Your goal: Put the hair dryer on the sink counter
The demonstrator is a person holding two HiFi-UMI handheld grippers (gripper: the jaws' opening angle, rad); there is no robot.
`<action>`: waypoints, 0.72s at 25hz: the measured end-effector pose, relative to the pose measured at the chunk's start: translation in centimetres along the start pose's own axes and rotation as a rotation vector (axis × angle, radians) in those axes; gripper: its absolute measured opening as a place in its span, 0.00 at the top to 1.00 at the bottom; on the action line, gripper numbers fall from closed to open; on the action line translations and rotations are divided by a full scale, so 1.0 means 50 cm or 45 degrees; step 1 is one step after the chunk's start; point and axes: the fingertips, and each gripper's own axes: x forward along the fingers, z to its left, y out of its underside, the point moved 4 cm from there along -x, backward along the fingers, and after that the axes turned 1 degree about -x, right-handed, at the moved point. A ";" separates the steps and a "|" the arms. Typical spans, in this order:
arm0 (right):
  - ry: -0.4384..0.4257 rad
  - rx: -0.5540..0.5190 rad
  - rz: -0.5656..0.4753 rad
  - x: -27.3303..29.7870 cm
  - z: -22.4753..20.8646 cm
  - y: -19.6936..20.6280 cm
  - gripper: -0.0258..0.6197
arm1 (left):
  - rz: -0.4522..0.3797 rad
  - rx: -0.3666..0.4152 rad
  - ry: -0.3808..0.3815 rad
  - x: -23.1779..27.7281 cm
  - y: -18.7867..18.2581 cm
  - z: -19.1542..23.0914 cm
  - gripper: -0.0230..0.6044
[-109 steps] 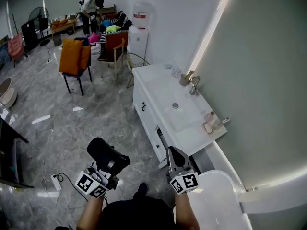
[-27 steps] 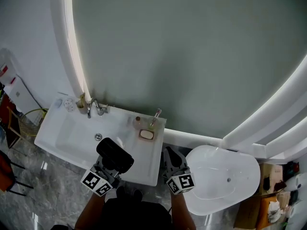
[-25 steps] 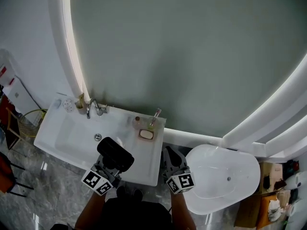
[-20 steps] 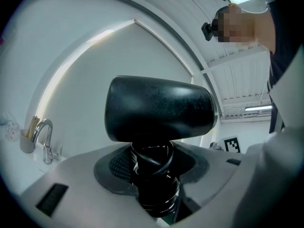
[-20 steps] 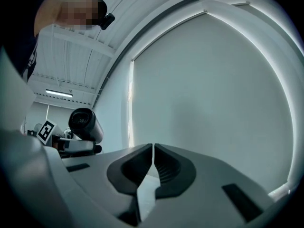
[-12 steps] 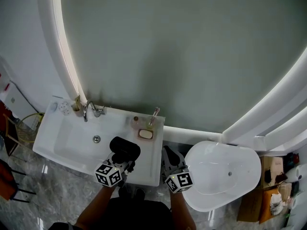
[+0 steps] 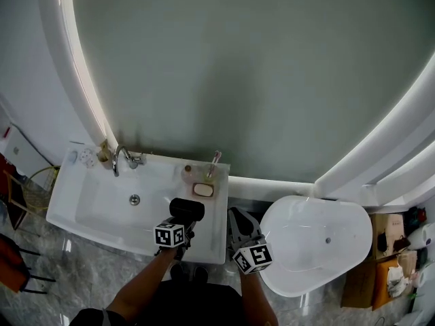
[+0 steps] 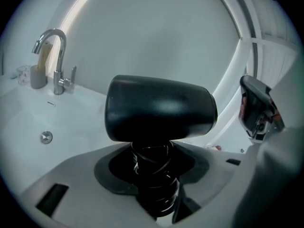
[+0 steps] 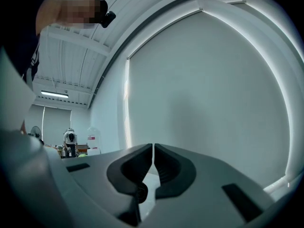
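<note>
A black hair dryer [image 7: 187,210] with its cord wound round the handle [image 8: 154,175] stands upright in my left gripper [image 7: 181,228], which is shut on that handle. In the left gripper view the dryer's barrel [image 8: 159,108] fills the middle, above the white sink counter [image 8: 28,113]. In the head view the dryer hangs over the counter's right front part [image 7: 207,240]. My right gripper [image 7: 239,224] is shut with nothing in it, held just off the counter's right front corner; its jaws [image 9: 153,167] point up at the grey wall.
A chrome tap [image 7: 117,160], a cup [image 7: 85,156], a soap dish [image 7: 202,190] and a toothbrush holder [image 7: 211,165] sit along the counter's back edge. A white bathtub [image 7: 316,246] lies to the right. Boxes and bags [image 7: 391,263] stand at the far right.
The left gripper carried the hair dryer right and forward, from the counter's front edge to above its right part. The view shifted slightly. The right gripper stayed where it was.
</note>
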 end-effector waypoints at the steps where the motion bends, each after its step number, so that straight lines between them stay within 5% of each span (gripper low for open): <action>1: 0.009 0.006 0.002 -0.004 -0.005 0.002 0.91 | 0.042 -0.014 -0.024 0.018 0.011 0.007 0.63; 14: 0.088 0.053 0.017 -0.059 -0.059 0.024 0.91 | 0.489 -0.069 -0.265 0.170 0.105 0.054 0.63; 18: 0.098 0.072 0.030 -0.071 -0.059 0.032 0.91 | 0.549 -0.120 -0.344 0.184 0.121 0.075 0.63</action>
